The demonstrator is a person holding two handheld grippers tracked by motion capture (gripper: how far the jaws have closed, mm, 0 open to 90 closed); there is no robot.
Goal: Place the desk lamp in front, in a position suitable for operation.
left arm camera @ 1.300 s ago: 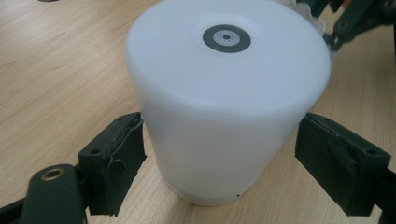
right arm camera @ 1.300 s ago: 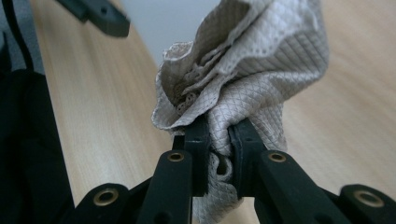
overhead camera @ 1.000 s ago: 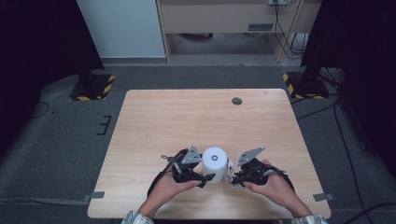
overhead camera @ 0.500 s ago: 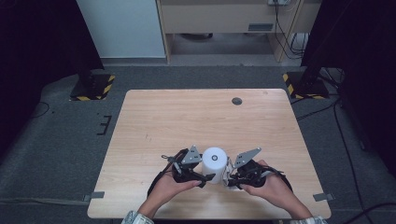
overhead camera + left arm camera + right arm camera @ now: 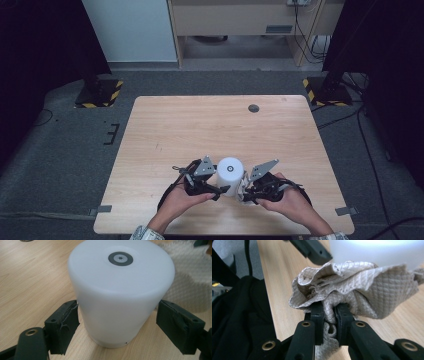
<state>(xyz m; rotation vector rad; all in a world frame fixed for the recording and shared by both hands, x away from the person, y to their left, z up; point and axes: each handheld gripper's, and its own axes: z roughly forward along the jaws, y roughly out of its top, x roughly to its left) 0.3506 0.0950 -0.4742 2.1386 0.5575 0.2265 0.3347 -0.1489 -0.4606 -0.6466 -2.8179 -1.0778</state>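
A white plastic cylinder [image 5: 230,172] with a small grey ring on its top stands upright near the table's front edge. My left gripper [image 5: 222,189] straddles its lower part, one pad on each side [image 5: 66,325]. Its jaws have just been closing a little on the cylinder [image 5: 120,290], and the pads meet its wall. My right gripper [image 5: 329,312] is shut on a bunched pale quilted cloth [image 5: 352,290], which is held against the cylinder's right side [image 5: 377,250]. The cloth [image 5: 190,277] also lies behind the cylinder in the left gripper view.
The wooden table [image 5: 200,125] has a small dark disc [image 5: 253,108] set near its far edge. Both hands come in over the front edge. Dark floor, black stands with yellow-striped bases and a cabinet lie beyond the table.
The right hand with the cloth has edged slightly towards the cylinder. The left hand and the cylinder have stayed where they were.
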